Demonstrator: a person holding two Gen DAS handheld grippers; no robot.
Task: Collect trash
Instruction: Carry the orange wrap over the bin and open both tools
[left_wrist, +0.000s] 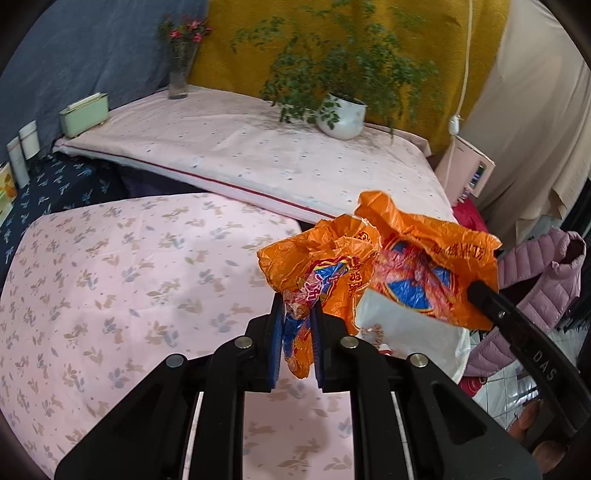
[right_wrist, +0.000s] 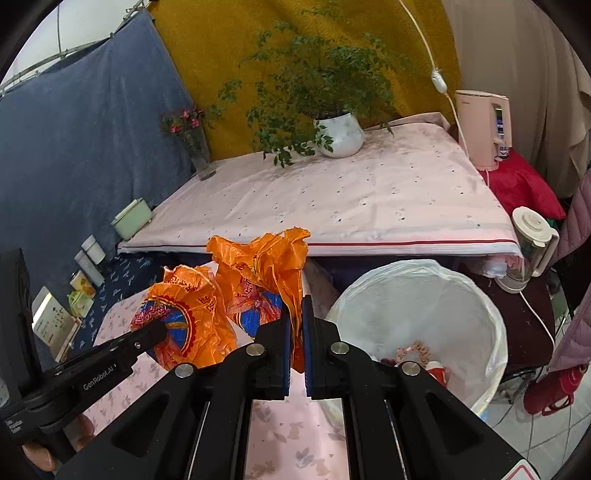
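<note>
Orange plastic bag (left_wrist: 369, 266) hung crumpled between my two claws above the near pink floral cloth (left_wrist: 110, 295); my left gripper (left_wrist: 297, 314) and right gripper (right_wrist: 295, 314) each pinched a fold, with the white-lined bin (right_wrist: 480, 306) just right.

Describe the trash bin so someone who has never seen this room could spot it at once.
Start at the low table under the pink floral cloth. Just off its right edge stands the trash bin, round and lined with a white plastic liner. It is the only open container there, with scraps in its bottom.
</note>
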